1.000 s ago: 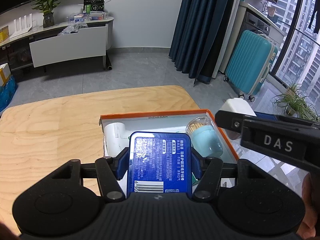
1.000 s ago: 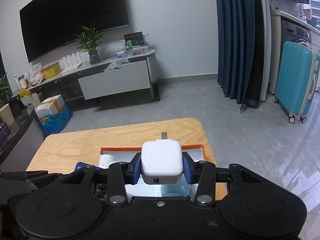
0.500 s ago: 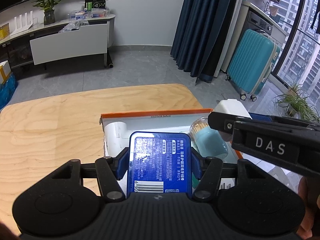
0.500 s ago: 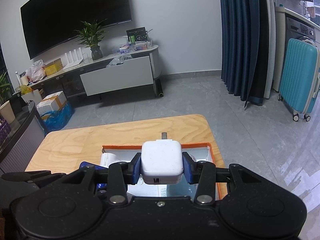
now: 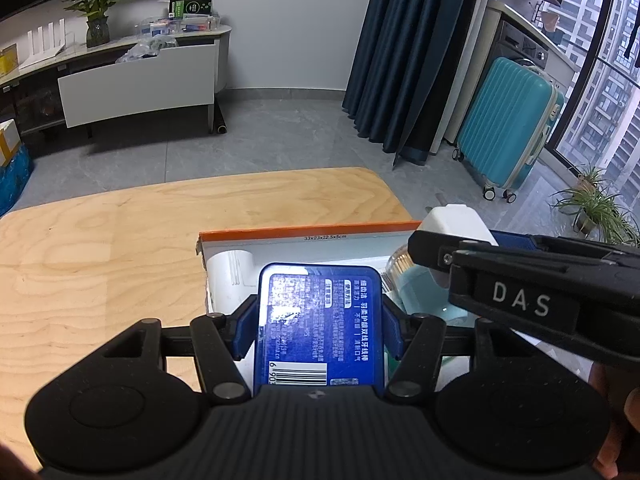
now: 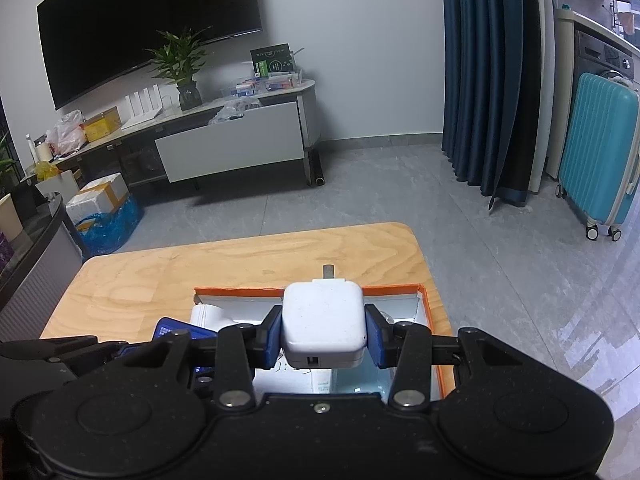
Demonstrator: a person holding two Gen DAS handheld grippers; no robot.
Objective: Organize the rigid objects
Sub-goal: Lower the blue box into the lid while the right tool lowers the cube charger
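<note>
- Left gripper (image 5: 320, 320) sat at lower centre of its own view, blue pads clamped on both long sides of a blue flat case (image 5: 318, 320) with white print and a barcode at its near end.
- Case was held over the near left part of an orange-rimmed box (image 5: 304, 229), which lay on the right half of a light wooden table (image 5: 100, 248).
- Inside the box, left wrist view: a white cylinder (image 5: 232, 266) against the left wall, upper left of the case; a clear-capped teal toothpick holder (image 5: 416, 280) to the right of the case, lying tilted.
- Right gripper (image 6: 323, 338) closed on a white square charger (image 6: 323, 326), pads pressed to its left and right faces, a metal prong pointing away at the top, a port on the near edge.
- In the right wrist view the charger hung above the box's middle, box rim (image 6: 240, 291) visible behind it.
- In the left wrist view the right gripper entered from the right edge as a black bar lettered "DAS", charger at its tip over the box's far right corner.
- Whether either held item touched the box floor could not be told.
- Background: teal suitcase (image 5: 508, 128) at upper right, dark blue curtain (image 5: 400, 52) at top centre.
</note>
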